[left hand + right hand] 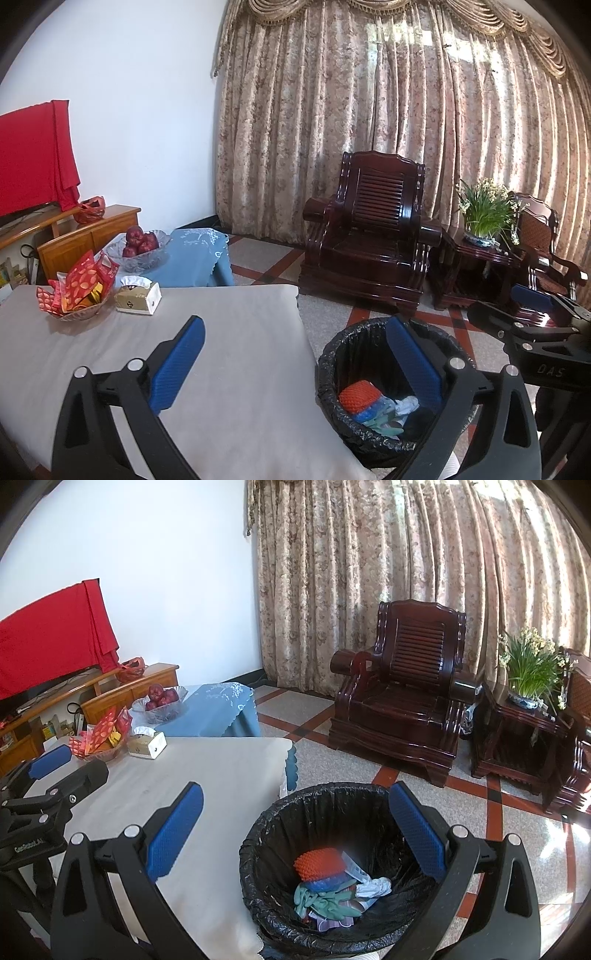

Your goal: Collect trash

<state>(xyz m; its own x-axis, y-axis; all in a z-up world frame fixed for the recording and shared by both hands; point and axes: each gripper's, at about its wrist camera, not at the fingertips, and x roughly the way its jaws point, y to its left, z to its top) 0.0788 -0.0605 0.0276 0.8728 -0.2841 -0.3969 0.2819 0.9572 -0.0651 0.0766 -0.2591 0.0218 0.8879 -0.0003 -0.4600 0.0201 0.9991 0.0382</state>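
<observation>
Left gripper (295,363): you're holding it with the fingers spread wide apart and nothing between them. It's sitting low in the frame, half over the table edge, half over the bin.

Right gripper (295,836): same deal, you're keeping the fingers wide apart and carrying nothing. It's hovering right over the bin mouth, bottom centre of its own view.

Bin (258,834): it's sitting on the floor just beside the table's corner, black liner folded over the rim.

Trash (332,882): it's all lying in the bottom of the bin. You're looking at an orange bumpy thing (320,862), teal gloves (321,901), a white crumpled bit (375,886) and some blue stuff underneath.

Table (229,354): the grey cloth is looking bare across the whole near part. Nothing loose is showing there in either view.

Far end, left side of the frame: a tissue box (138,295), a basket of red packets (75,291) and a bowl of apples (142,247) are sitting there looking tidy. I'm reading those as things that belong, not trash.

Progress: I'm guessing you're basically wrapping up. Everything that looks like rubbish is already in the bin, and I'm not spotting anything left to grab.

What's left: maybe just a last look around, since the floor behind the table isn't showing.
</observation>
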